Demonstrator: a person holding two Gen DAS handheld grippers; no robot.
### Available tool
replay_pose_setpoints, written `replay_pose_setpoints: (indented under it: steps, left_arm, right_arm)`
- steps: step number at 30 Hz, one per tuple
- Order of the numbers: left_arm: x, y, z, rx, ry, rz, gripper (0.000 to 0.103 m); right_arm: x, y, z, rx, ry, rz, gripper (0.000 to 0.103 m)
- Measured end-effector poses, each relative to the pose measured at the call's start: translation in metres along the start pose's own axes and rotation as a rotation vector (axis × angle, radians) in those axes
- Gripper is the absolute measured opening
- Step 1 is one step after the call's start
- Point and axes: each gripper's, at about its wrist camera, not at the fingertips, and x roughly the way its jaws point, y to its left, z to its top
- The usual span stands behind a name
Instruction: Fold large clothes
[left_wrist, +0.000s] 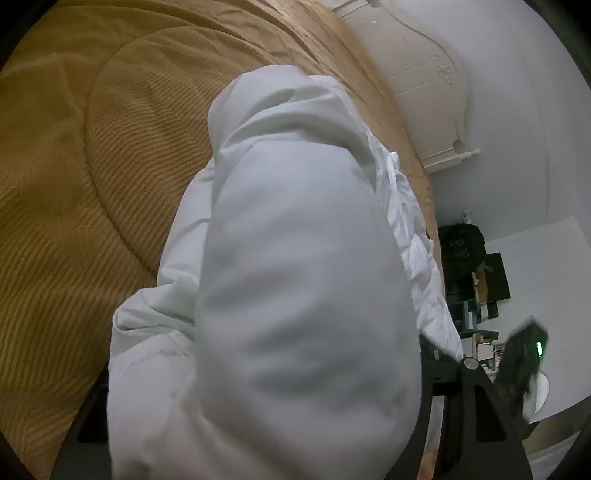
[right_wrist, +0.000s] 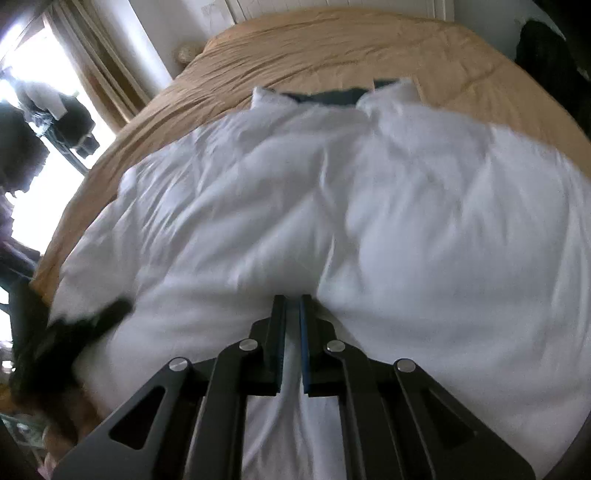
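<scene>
White padded coat (right_wrist: 332, 206) spread mid-bed (right_wrist: 332, 44), folding barely begun. Right gripper (right_wrist: 292, 306) pinched together on fabric; left gripper (left_wrist: 258, 369) clamped round a thick roll.

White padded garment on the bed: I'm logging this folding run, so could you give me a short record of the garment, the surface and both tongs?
garment: white padded garment, spread and creased, collar end away from the right wrist camera
surface: tan ribbed bed cover
right tongs: shut, tips at a crease of the garment; cloth pinched or not, unclear
left tongs: a thick roll of the garment bulges between the jaws; pads hidden, grip unclear
background: white carved headboard
</scene>
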Motion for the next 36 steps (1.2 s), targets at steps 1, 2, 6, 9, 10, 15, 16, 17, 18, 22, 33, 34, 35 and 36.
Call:
replay_pose_setpoints:
  steps: [1, 2, 6, 9, 10, 15, 16, 17, 18, 22, 33, 34, 35, 36]
  left_arm:
    - [0.0, 0.0, 0.0, 0.0, 0.0, 0.0, 0.067]
    - [0.0, 0.0, 0.0, 0.0, 0.001, 0.0, 0.067]
    - [0.001, 0.002, 0.002, 0.001, 0.006, 0.002, 0.067]
    - [0.001, 0.002, 0.005, -0.008, 0.009, 0.001, 0.067]
    - [0.001, 0.003, 0.006, -0.011, 0.01, -0.001, 0.067]
    - [0.002, 0.005, 0.009, -0.021, 0.011, -0.003, 0.068]
    - [0.002, 0.006, 0.01, -0.024, 0.012, -0.005, 0.068]
    - [0.003, 0.007, 0.01, -0.024, 0.013, -0.005, 0.068]
    - [0.003, 0.007, 0.011, -0.025, 0.014, -0.004, 0.068]
    - [0.002, 0.009, 0.012, -0.026, 0.016, -0.002, 0.068]
    - [0.004, 0.008, 0.01, -0.019, 0.016, -0.002, 0.068]
    - [0.004, 0.008, 0.009, -0.017, 0.017, 0.0, 0.068]
    - [0.004, 0.007, 0.009, -0.016, 0.017, 0.001, 0.068]
    - [0.004, 0.006, 0.009, -0.013, 0.017, 0.004, 0.068]
  right_arm:
    - [0.006, 0.0, 0.011, 0.002, 0.008, -0.019, 0.005]
    - [0.017, 0.0, 0.025, 0.019, 0.025, -0.03, 0.005]
    - [0.042, -0.016, 0.062, 0.07, 0.068, -0.065, 0.005]
    - [0.065, -0.024, 0.092, 0.114, 0.095, -0.081, 0.005]
    - [0.073, -0.028, 0.103, 0.128, 0.103, -0.084, 0.004]
    - [0.103, -0.041, 0.142, 0.172, 0.142, -0.098, 0.0]
    - [0.108, -0.044, 0.147, 0.194, 0.146, -0.093, 0.0]
    - [0.111, -0.046, 0.151, 0.203, 0.148, -0.091, 0.0]
    - [0.113, -0.047, 0.154, 0.21, 0.153, -0.088, 0.0]
    - [0.116, -0.043, 0.162, 0.189, 0.183, -0.104, 0.0]
    - [0.054, -0.013, 0.096, 0.129, 0.203, -0.097, 0.003]
    - [0.05, -0.011, 0.081, 0.12, 0.206, -0.101, 0.003]
    - [0.045, -0.009, 0.07, 0.109, 0.202, -0.106, 0.002]
    - [0.038, -0.006, 0.057, 0.09, 0.19, -0.113, 0.002]
